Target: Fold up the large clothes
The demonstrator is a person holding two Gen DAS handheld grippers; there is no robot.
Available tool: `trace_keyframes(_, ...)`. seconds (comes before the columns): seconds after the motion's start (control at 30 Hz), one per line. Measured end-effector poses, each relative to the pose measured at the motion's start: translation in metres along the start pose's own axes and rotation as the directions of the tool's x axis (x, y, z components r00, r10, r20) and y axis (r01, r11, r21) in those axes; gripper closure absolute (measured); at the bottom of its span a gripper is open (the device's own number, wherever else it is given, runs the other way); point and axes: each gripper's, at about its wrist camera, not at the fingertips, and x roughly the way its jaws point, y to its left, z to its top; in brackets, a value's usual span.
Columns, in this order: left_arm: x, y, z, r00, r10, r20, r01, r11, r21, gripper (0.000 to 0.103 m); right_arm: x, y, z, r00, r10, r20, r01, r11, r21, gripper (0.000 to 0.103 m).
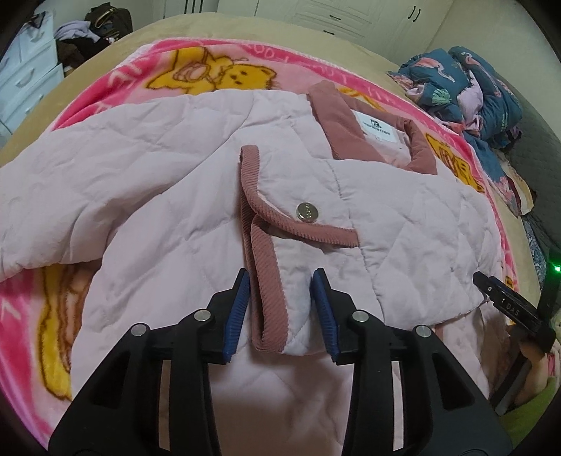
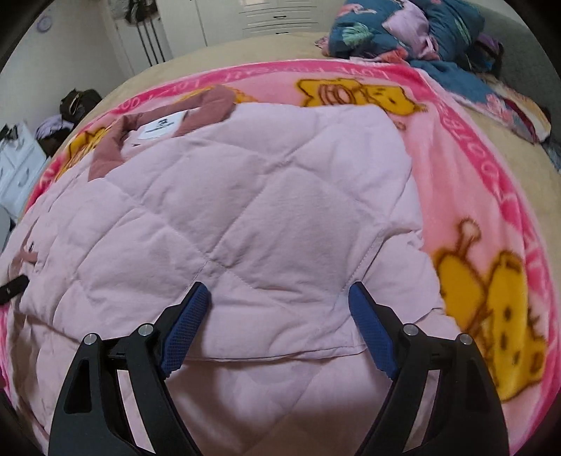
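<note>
Because the quilted jacket looks soft and puffy, I would pinch its corduroy cuff between my left gripper, jaws half apart; right gripper gapes wide, empty.

The jacket runs off the bottom edge in both views, so its hem is unseen, and the left gripper covers part of its trimmed flap. The label print is too small to read. The blanket lettering is blurred and partly hidden under the jacket. Only a tip of the right gripper shows at the left view's edge. The quilt is cut off at the top.
</note>
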Motion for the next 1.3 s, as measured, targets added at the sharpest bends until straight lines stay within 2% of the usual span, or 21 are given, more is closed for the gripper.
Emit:
trace_keyframes(0.1,-0.003,-0.001,-0.001,1.0,0.011,0.003,-0.011,1.0,0.003,0.068,-0.006,0.002,0.001,1.0,-0.002,0.005,0.002,1.0,0.011,0.022)
trace_keyframes(0.17,-0.007,-0.003,-0.001,1.0,0.003,0.008,-0.003,1.0,0.007,0.058,-0.018,0.002,-0.001,0.999,0.028,0.028,-0.029,0.999,0.025,0.021)
trace_keyframes(0.3,-0.02,-0.009,-0.001,0.999,0.015,0.03,-0.016,0.999,0.031,0.045,-0.041,0.004,-0.01,0.996,0.061,0.06,-0.064,0.997,0.035,0.021)
trace_keyframes(0.43,-0.034,-0.015,0.0,0.999,0.014,0.05,-0.017,0.999,0.047,0.023,-0.064,0.01,-0.018,0.991,0.091,0.101,-0.094,0.995,0.03,0.011)
trace_keyframes(0.53,-0.044,-0.018,-0.001,0.997,0.022,0.071,-0.025,0.998,0.051,0.009,-0.079,0.012,-0.024,0.987,0.105,0.123,-0.111,0.993,0.037,0.011)
trace_keyframes(0.67,-0.053,-0.018,-0.004,0.996,0.018,0.086,-0.022,0.999,0.044,0.009,-0.097,0.018,-0.034,0.984,0.104,0.145,-0.11,0.993,0.036,0.011)
trace_keyframes(0.9,-0.071,-0.019,-0.013,0.992,0.052,0.115,-0.058,0.997,0.054,0.009,-0.122,0.034,-0.046,0.975,0.112,0.191,-0.118,0.993,0.021,0.011)
trace_keyframes(1.3,-0.103,0.016,-0.02,0.978,0.114,0.176,-0.115,0.993,-0.009,0.009,-0.15,0.082,-0.049,0.961,0.154,0.229,-0.147,0.988,-0.049,0.01)
